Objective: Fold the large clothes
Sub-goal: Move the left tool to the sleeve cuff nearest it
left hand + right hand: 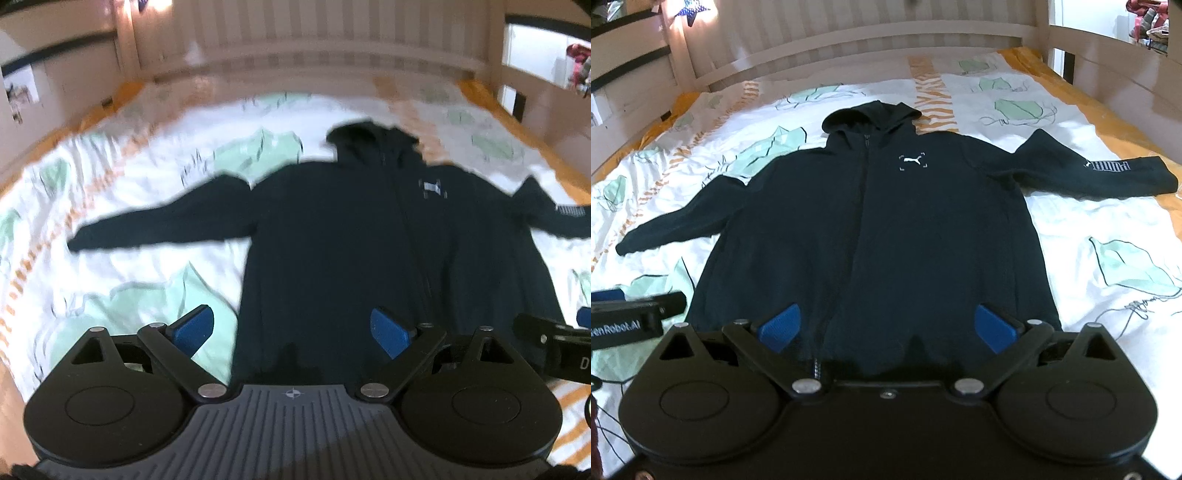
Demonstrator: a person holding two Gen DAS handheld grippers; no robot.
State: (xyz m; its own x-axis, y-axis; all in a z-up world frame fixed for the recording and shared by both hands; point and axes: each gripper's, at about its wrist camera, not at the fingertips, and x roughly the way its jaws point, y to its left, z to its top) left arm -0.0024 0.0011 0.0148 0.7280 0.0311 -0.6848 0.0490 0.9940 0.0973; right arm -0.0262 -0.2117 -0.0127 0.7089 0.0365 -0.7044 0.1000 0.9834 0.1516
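A black zip-up hoodie (pixel 871 229) lies flat and face up on the bed, hood toward the headboard, both sleeves spread out to the sides. It shows blurred in the left wrist view as the hoodie (pixel 351 236). My left gripper (pixel 291 330) hangs open above the hoodie's lower left hem, nothing between its blue pads. My right gripper (pixel 886 326) is open over the lower hem near the zip, also with nothing in it. Each gripper shows at the edge of the other's view: the right one (pixel 554 343) and the left one (pixel 631 314).
The bed sheet (pixel 1089 229) is white with green and orange prints and is wrinkled around the hoodie. A wooden slatted headboard (pixel 849 40) stands at the far end. Wooden side rails (pixel 1115 62) border the bed on both sides.
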